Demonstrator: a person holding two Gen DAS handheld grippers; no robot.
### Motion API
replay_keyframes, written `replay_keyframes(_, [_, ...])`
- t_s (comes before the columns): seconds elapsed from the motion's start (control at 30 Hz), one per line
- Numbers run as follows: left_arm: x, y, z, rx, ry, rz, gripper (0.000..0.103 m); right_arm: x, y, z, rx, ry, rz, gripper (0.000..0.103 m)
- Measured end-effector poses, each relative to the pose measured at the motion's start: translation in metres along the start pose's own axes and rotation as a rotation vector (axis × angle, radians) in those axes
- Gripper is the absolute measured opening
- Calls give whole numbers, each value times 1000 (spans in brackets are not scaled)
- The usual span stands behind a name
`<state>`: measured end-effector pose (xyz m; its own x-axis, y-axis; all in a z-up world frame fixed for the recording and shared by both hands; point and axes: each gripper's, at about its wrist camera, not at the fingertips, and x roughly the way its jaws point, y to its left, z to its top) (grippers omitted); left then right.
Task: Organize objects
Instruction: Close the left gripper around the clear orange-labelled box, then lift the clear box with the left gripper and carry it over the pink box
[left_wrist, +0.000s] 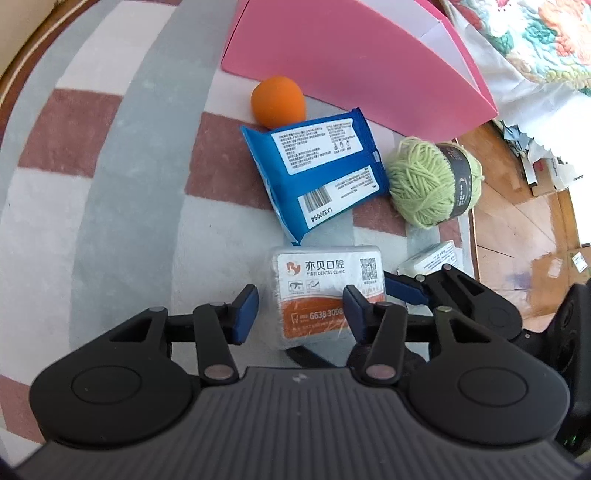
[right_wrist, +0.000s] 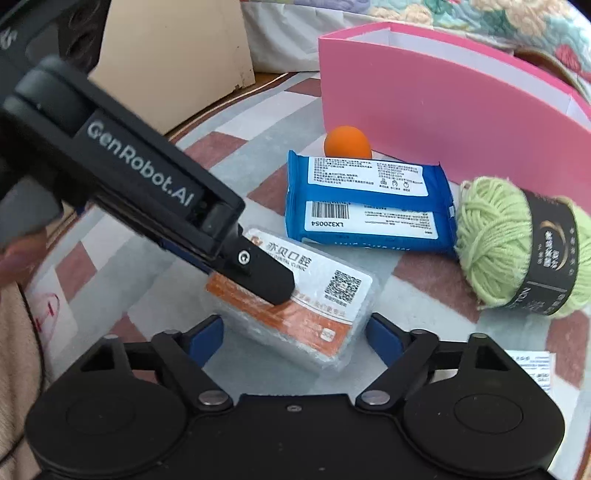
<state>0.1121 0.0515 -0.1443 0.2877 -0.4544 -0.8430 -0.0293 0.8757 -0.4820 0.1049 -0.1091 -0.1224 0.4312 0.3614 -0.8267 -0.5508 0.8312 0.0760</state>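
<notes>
A white and orange dental clinic tissue pack (left_wrist: 317, 295) lies on the striped rug. My left gripper (left_wrist: 301, 314) is open, its blue pads on either side of the pack. My right gripper (right_wrist: 295, 338) is open too, its pads flanking the same pack (right_wrist: 314, 314) from the near side. The left gripper's finger (right_wrist: 266, 280) lies over the pack in the right wrist view. Behind lie a blue wipes pack (left_wrist: 317, 173) (right_wrist: 369, 201), an orange ball (left_wrist: 277, 101) (right_wrist: 348, 142), a green yarn ball (left_wrist: 432, 181) (right_wrist: 509, 243) and an open pink box (left_wrist: 354, 62) (right_wrist: 443, 107).
A small white packet (left_wrist: 432, 258) (right_wrist: 532, 369) lies at the rug's right edge. Wooden floor with cardboard scraps (left_wrist: 535, 221) is to the right. A beige box (right_wrist: 177, 48) stands at the back left. Floral bedding (left_wrist: 535, 40) hangs behind the pink box.
</notes>
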Motion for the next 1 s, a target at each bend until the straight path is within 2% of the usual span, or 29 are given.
replay_keyframes(0.13, [-1,0,-1,1,-6,3,48,-3,-2,-3,-8,-11,0,77])
replay_keyframes(0.23, [3,8,1,-50,12,-27,49,-5,-3,-7,-19,-26,5,75])
replay_keyframes(0.47, [-2,-2,-4,-4,-14,11,49,-11,-4,-6,-28,-17,15,70])
replay_keyframes(0.83, [-26,-29,-22,68,-123,57,49,-34,1,0,-125,-42,-20,65])
replay_keyframes(1.0, [-43,-40,-27,51,-192,54,49,-52,-3,10,-148,-58,-24,63])
